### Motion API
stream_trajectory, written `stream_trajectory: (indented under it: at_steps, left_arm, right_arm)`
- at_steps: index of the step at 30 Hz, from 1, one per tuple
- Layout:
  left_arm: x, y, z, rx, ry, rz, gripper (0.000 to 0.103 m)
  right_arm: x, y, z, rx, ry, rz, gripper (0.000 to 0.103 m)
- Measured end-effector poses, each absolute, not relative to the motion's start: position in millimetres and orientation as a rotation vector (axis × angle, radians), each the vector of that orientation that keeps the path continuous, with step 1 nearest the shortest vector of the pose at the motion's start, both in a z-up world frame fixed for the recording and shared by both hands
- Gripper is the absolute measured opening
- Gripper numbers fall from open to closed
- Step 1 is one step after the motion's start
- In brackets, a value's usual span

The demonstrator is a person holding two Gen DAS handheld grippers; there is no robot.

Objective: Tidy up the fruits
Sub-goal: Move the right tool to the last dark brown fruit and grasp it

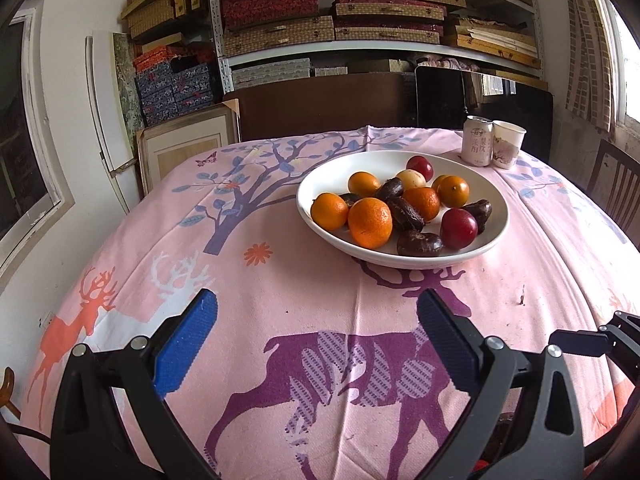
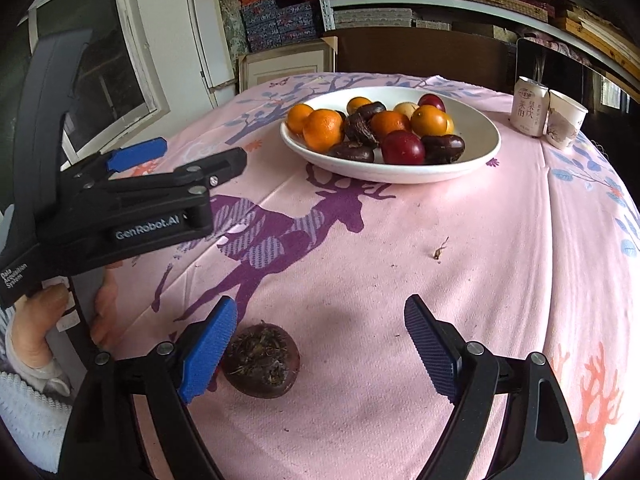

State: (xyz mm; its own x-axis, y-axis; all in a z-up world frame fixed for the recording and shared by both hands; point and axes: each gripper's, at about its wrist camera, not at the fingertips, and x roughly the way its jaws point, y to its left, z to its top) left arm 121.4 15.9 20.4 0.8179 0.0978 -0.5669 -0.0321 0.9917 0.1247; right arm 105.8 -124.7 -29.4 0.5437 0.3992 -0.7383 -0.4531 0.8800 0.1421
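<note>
I have the table (image 1: 280,288) in front of me under its pink cloth printed with deer, and nearly all of the sorting is left, as far as I can judge. The white bowl (image 1: 496,200) sits toward the far side with the fruit mixed together in it: oranges (image 1: 370,222), red plums (image 1: 459,228), dark brown water chestnuts (image 1: 419,243) and one pale yellowish fruit (image 1: 410,179). Behind the bowl a drink can (image 1: 477,141) and a paper cup (image 1: 507,144) stand touching each other, and I take neither to be part of the job. Only one piece is out on the cloth: a single water chestnut (image 2: 261,360), lying on the near part of the table, well apart from the bowl. My right gripper (image 2: 326,350) is spread wide and holds nothing; the chestnut lies between its fingers but far off centre, seemingly just touching the left blue pad and well clear of the right one. My left gripper (image 1: 320,340) is spread too, empty, over bare cloth short of the bowl, with the bowl ahead and a little to its right. In the right view that left gripper comes in from the side, a hand (image 2: 32,328) on its handle. I see no separate dishes or piles for the sorted groups, so where each kind should go I cannot tell.
</note>
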Motion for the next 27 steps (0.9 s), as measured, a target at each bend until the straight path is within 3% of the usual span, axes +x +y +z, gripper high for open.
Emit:
stream_trajectory:
  at_steps: [13,23,25,26,27]
  left_arm:
    - [122.5,17.7,16.8,0.113,0.623,0.062,0.098]
    - [123.5,22.8,14.9,0.089,0.644,0.053,0.098]
    - [121.1,21.7,13.1,0.086,0.658,0.028,0.098]
    - [118.9,20.5,12.0,0.087,0.662,0.015,0.098]
    - [116.6,19.6,11.1,0.091,0.665,0.006,0.098]
  right_arm:
    - [108.5,-156.8,-21.4,-0.009,0.809,0.424,0.087]
    - [87.1,-119.4,-31.1,-0.188,0.88,0.562,0.086]
    - [81.3,-111.5,-32.9,-0.235,0.888,0.602,0.077]
    - [79.6,-109.5,-32.5,-0.24,0.885,0.621,0.063]
    - [79.9,-109.0,-32.9,-0.241,0.89,0.628,0.042]
